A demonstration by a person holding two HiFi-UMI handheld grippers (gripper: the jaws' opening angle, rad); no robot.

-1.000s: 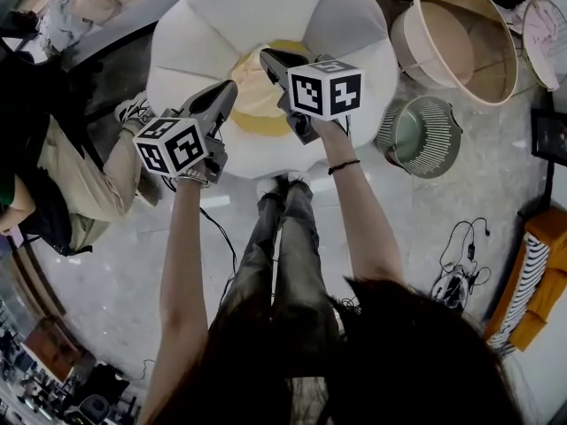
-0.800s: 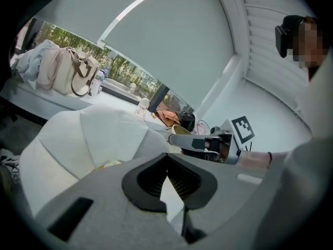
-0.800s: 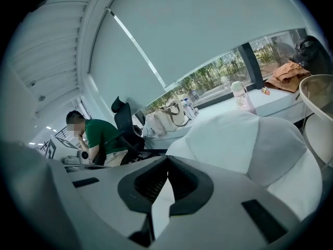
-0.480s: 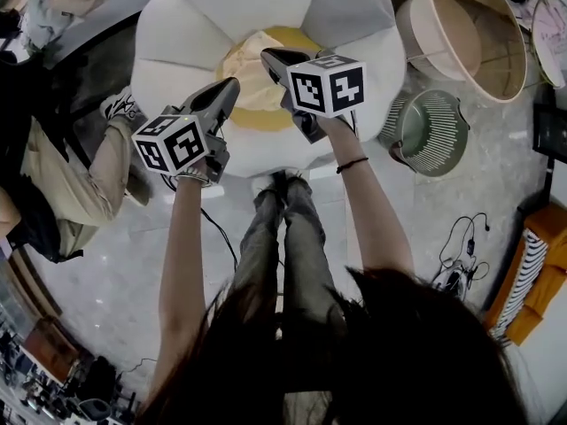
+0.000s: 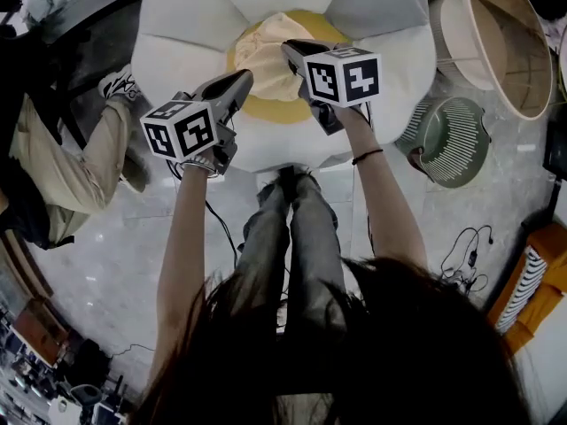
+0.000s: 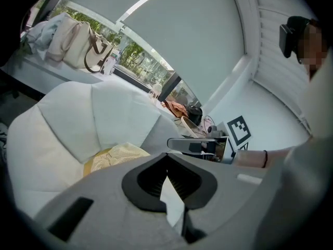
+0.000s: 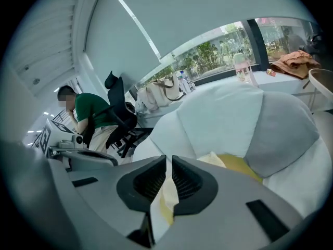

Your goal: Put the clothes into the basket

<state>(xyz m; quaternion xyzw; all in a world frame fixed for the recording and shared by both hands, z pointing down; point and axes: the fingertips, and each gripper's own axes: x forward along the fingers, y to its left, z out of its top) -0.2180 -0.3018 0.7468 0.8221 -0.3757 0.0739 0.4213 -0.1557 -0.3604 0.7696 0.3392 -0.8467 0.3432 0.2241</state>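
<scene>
I'm on the reach: my left gripper (image 5: 246, 76) and right gripper (image 5: 291, 47) hover over the yellow garment (image 5: 266, 56), jaws closed and empty. Next, I judge, they must open and pinch the cloth before it goes to the basket (image 5: 456, 34).

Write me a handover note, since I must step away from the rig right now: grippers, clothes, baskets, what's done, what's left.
Left gripper: shut, nothing between its jaws, over the flower-shaped cushion.
Right gripper: shut, tip over the pale yellow garment; whether it touches is unclear.
Garment: crumpled on the cushion's yellow centre.
Baskets: large pink basket and smaller green basket, right of the cushion; both look empty.
Done: nothing in a basket yet.
Left: open a gripper, grasp the garment, carry it to a basket.
</scene>
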